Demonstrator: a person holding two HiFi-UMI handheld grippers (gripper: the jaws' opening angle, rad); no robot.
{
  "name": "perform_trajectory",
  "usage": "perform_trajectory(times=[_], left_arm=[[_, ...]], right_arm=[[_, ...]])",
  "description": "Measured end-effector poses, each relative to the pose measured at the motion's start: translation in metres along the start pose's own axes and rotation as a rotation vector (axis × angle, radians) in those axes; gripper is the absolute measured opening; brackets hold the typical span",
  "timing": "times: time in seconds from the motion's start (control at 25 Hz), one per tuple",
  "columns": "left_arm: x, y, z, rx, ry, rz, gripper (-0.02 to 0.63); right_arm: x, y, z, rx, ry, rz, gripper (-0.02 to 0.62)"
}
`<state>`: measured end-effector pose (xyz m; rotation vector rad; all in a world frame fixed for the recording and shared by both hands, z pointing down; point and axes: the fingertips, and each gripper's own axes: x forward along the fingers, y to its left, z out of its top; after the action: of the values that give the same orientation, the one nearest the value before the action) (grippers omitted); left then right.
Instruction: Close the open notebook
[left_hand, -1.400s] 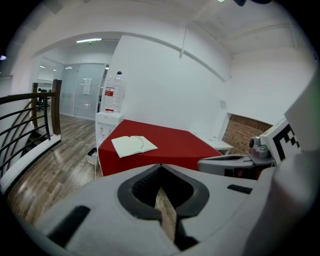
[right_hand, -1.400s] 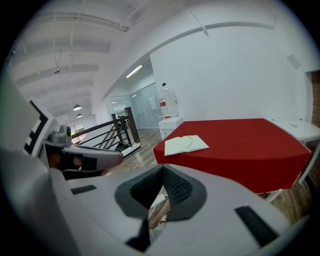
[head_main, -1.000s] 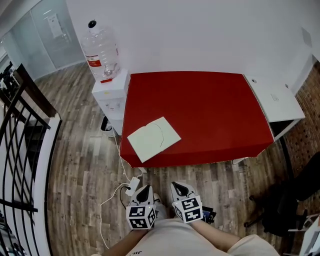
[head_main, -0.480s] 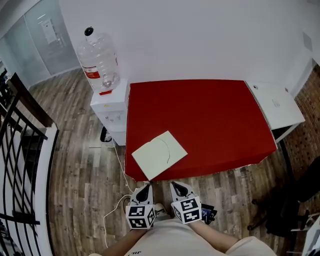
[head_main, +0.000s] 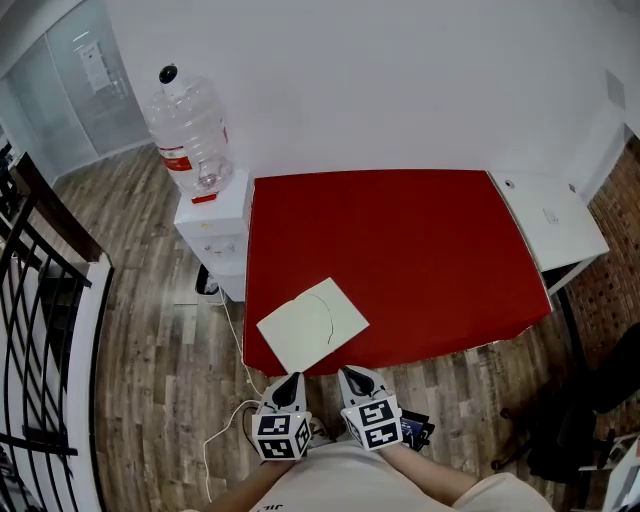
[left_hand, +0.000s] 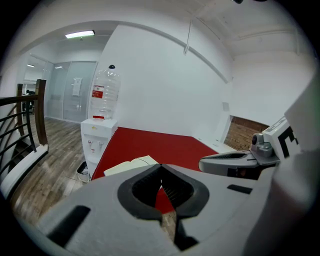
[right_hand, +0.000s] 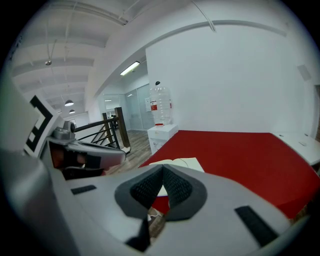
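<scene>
The left hand-held gripper (head_main: 289, 381) and right hand-held gripper (head_main: 353, 375) hover closed and empty before the desk's (head_main: 420, 240) near edge. Beyond them, the open notebook (head_main: 312, 325) lies flat at the near-left corner, its long axis slanting near-left to far-right.

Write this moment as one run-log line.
notebook: open on red table, near-left corner | left gripper: shut, empty | right gripper: shut, empty | contact: none
</scene>
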<state>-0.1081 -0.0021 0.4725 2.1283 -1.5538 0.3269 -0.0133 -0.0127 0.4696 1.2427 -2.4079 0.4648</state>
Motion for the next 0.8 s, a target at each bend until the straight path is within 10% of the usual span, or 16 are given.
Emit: perform_trajectory(times=[0.8], left_arm=[[0.028, 0.010, 0.002, -0.016, 0.005, 0.075, 0.006]], right_arm=[[0.023, -0.023, -0.003, -0.025, 0.055, 0.050, 0.005]])
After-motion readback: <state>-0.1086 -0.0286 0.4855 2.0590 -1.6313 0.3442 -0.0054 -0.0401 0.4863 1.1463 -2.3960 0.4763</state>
